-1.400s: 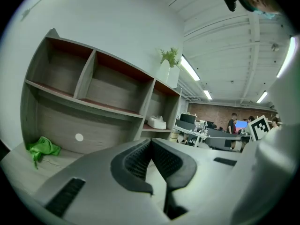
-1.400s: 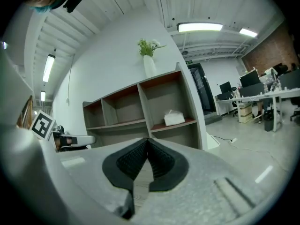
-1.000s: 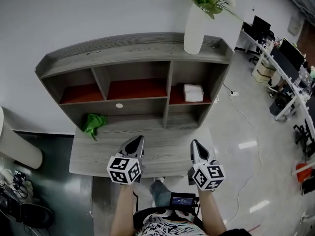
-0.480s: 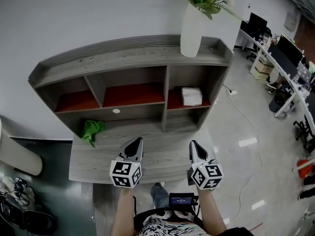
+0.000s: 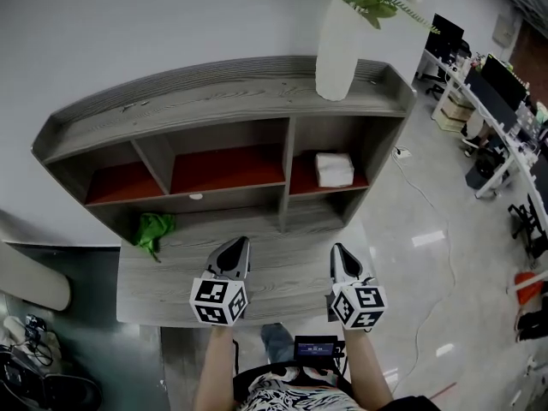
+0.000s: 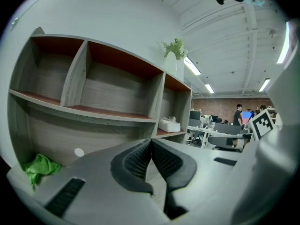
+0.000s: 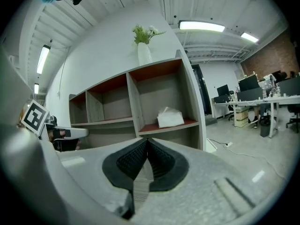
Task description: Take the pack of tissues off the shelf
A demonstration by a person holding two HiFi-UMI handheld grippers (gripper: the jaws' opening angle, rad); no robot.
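Note:
A white pack of tissues (image 5: 335, 169) lies in the right-hand compartment of the grey wooden shelf (image 5: 223, 97), on its red floor; it also shows as the pack (image 7: 170, 117) in the right gripper view and the pack (image 6: 169, 124) in the left gripper view. My left gripper (image 5: 237, 247) is shut and empty over the desk, left of centre. My right gripper (image 5: 339, 252) is shut and empty too, below the tissue compartment and well short of it. Both point toward the shelf.
A tall white vase (image 5: 337, 48) with green plants stands on the shelf top, above the tissue compartment. A green cloth (image 5: 151, 229) lies on the grey desk (image 5: 163, 294) at the left. Office desks and chairs (image 5: 501, 110) fill the far right; a cable (image 5: 428, 208) runs across the floor.
The head view has shifted slightly, so the shelf sits a little lower and wider in view. Both grippers stay side by side over the desk, still shut.

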